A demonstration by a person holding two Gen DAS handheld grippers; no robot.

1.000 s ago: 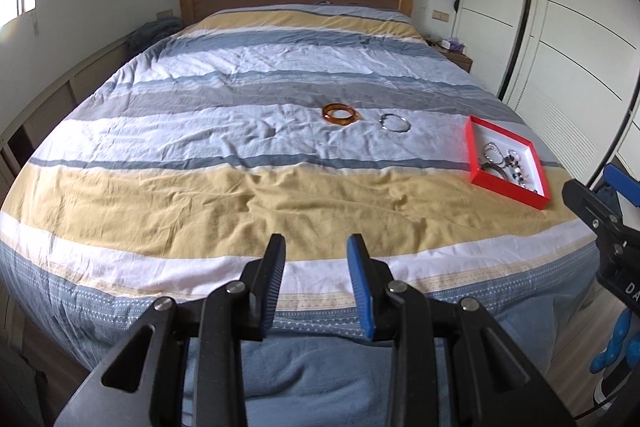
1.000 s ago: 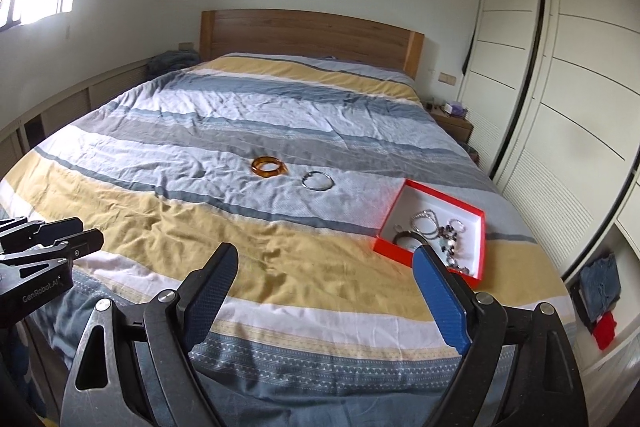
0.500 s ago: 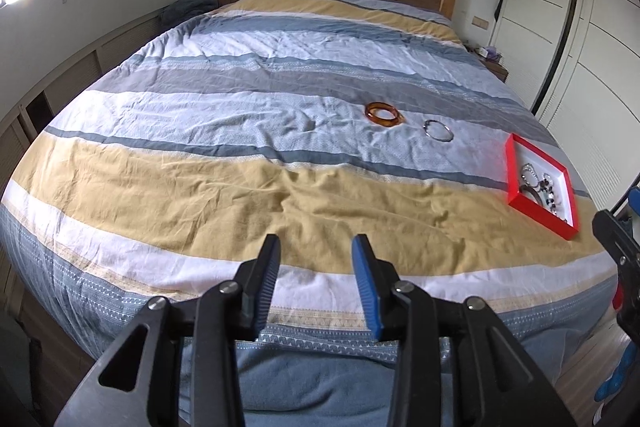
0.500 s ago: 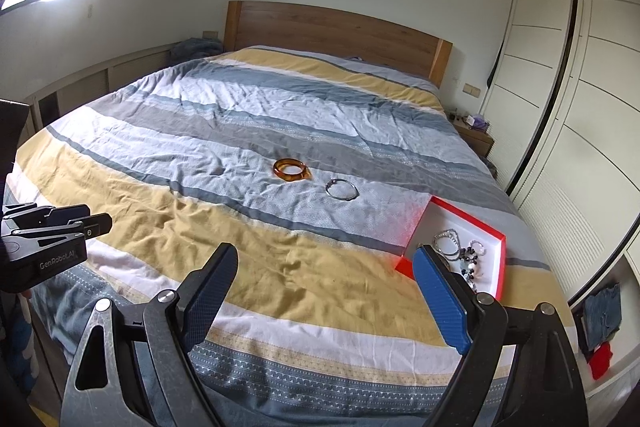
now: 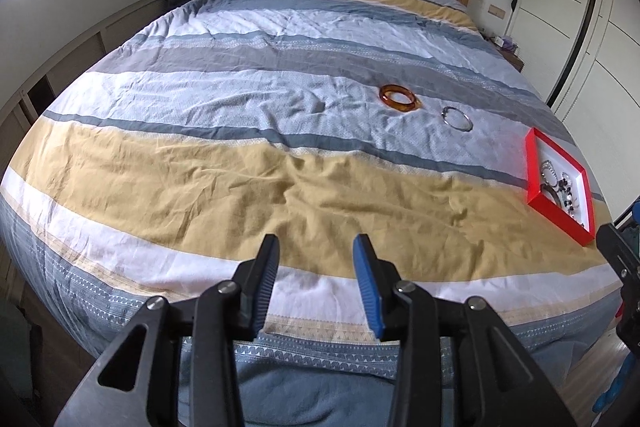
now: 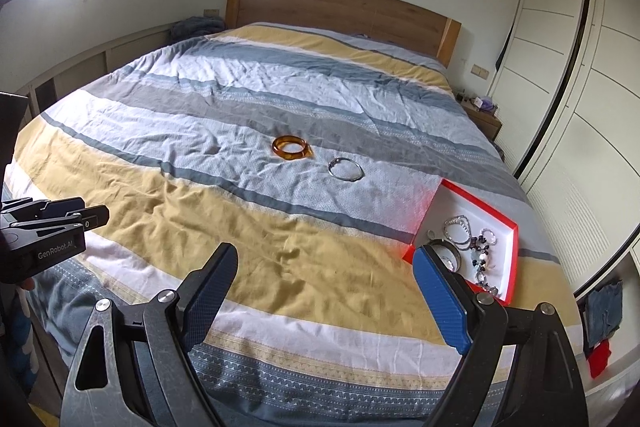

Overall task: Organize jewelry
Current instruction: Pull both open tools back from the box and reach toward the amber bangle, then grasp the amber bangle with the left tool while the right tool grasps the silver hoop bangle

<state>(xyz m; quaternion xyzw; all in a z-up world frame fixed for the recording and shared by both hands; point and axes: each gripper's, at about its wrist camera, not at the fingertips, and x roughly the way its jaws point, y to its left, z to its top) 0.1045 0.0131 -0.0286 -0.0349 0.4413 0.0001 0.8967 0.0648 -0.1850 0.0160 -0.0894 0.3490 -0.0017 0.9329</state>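
An amber bangle (image 5: 400,98) (image 6: 291,147) and a thin silver bangle (image 5: 456,117) (image 6: 345,169) lie side by side on the striped bedspread (image 5: 240,155) (image 6: 280,259). A red tray with a white inside (image 5: 534,163) (image 6: 505,263) holds several bracelets near the bed's right edge. My left gripper (image 5: 316,259) is open and empty over the foot of the bed, far from the bangles. My right gripper (image 6: 324,267) is open wide and empty, its right finger just before the tray. The left gripper also shows in the right wrist view (image 6: 80,217).
A wooden headboard (image 6: 340,7) stands at the far end. White wardrobe doors (image 6: 580,67) run along the right, with a bedside table (image 6: 482,115) beside them. Low shelving (image 5: 60,67) lines the left wall. Clothes (image 6: 600,327) lie on the floor at right.
Both grippers have moved leftward and closer over the foot of the bed, so the bangles and tray sit further right in the views. Both remain open and empty.
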